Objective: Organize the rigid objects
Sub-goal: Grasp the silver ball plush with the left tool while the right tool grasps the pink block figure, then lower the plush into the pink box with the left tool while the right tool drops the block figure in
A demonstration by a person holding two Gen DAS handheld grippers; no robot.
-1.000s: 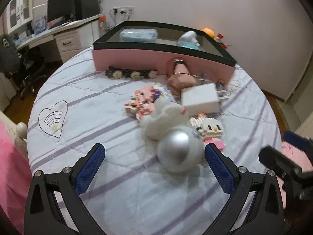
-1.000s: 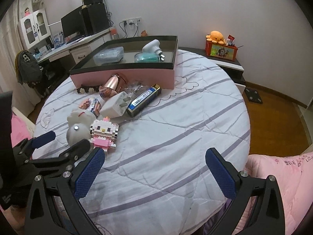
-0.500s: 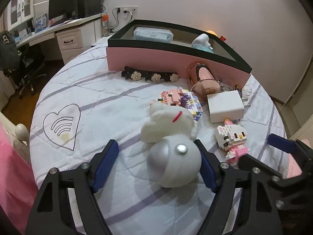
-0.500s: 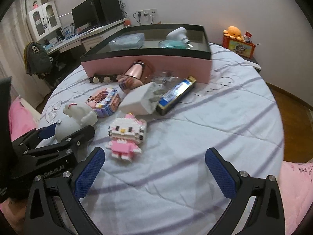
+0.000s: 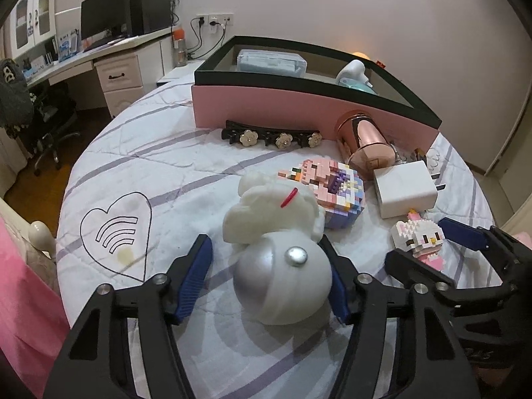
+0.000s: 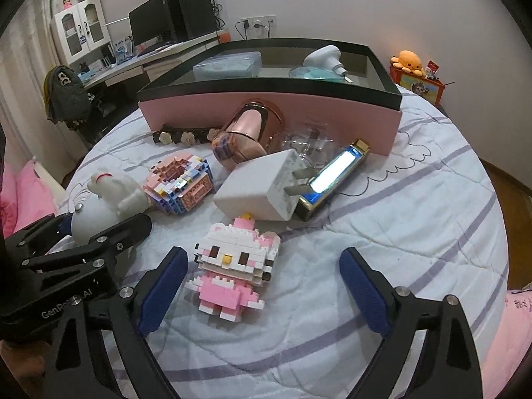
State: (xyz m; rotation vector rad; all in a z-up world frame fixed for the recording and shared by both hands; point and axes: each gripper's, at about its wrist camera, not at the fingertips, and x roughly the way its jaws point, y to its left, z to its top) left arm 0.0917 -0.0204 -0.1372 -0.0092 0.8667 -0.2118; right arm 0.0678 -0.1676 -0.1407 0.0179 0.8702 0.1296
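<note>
A white bunny figure on a silver dome base (image 5: 282,266) lies on the striped round table. My left gripper (image 5: 266,266) is open, its blue pads on either side of the dome; the right pad touches it and a gap shows at the left pad. The figure also shows in the right wrist view (image 6: 99,206). A pink and white block kitty (image 6: 232,266) lies just ahead of my open right gripper (image 6: 262,286), nearer its left finger. The kitty also shows in the left wrist view (image 5: 419,239). A pink box with a black rim (image 5: 299,106) stands at the back.
Ahead lie a pastel block cube (image 5: 332,193), a white charger (image 5: 402,193), a rose-gold cylinder (image 5: 365,143), a black flower hair clip (image 5: 272,136) and a blue bar (image 6: 332,179). The box holds a blue case (image 5: 269,61) and a white device (image 5: 352,73).
My left gripper has advanced and narrowed around the silver dome. My right gripper has moved forward to the block kitty, which now sits just ahead of its fingers.
</note>
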